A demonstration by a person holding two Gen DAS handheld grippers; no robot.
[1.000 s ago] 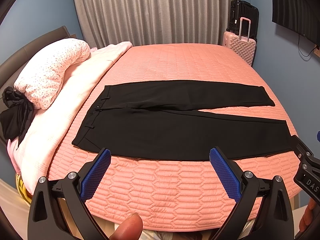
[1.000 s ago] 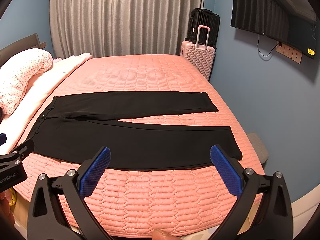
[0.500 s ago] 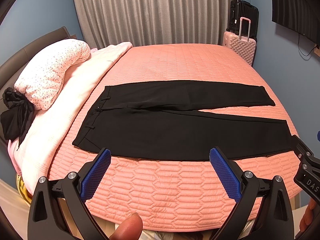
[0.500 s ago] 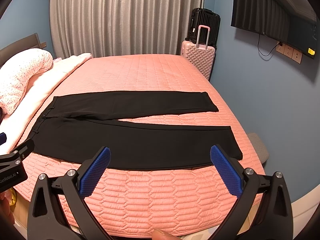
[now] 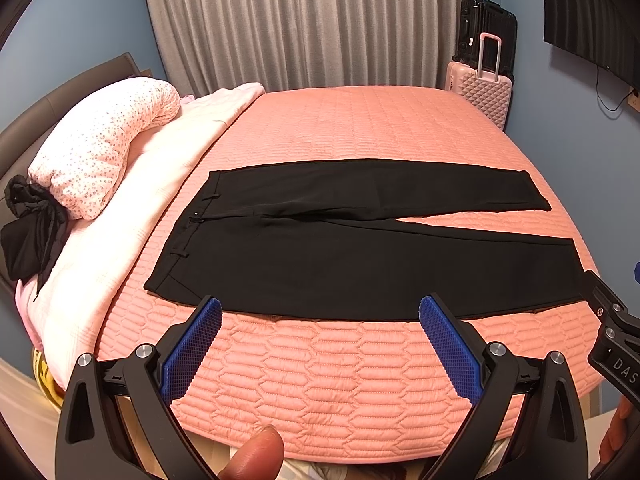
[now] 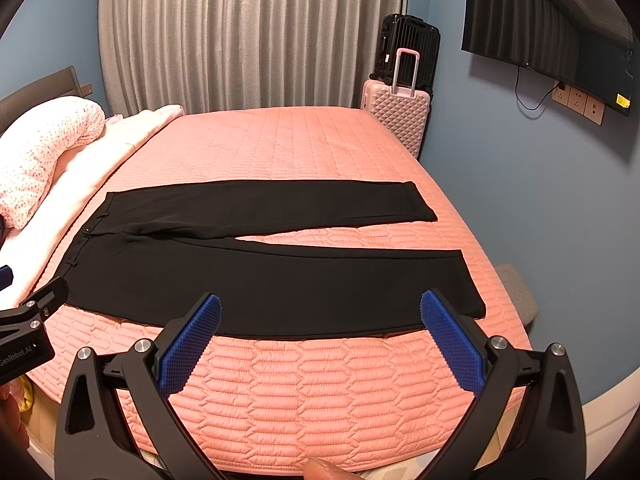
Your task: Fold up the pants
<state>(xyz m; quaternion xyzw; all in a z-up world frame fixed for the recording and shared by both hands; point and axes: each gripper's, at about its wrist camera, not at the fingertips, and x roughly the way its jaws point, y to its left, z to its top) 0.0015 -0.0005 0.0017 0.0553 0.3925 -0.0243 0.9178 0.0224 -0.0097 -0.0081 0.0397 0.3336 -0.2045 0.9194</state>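
Black pants point(image 5: 340, 240) point(image 6: 256, 264) lie flat on the pink quilted bed point(image 5: 360, 128) point(image 6: 288, 144), waistband at the left, both legs spread toward the right. My left gripper point(image 5: 320, 312) is open, hovering in front of the pants' near edge, with nothing between its blue pads. My right gripper point(image 6: 320, 308) is open too, held in front of the near leg, with nothing in it. In the left wrist view the right gripper's black body shows at the right edge; in the right wrist view the left gripper's body shows at the left edge.
A rolled spotted duvet point(image 5: 100, 144) and a pale blanket point(image 5: 160, 168) lie along the bed's left side, with a black garment point(image 5: 28, 232) beside them. Suitcases point(image 6: 396, 116) stand at the far right corner. A television point(image 6: 540, 40) hangs on the right wall.
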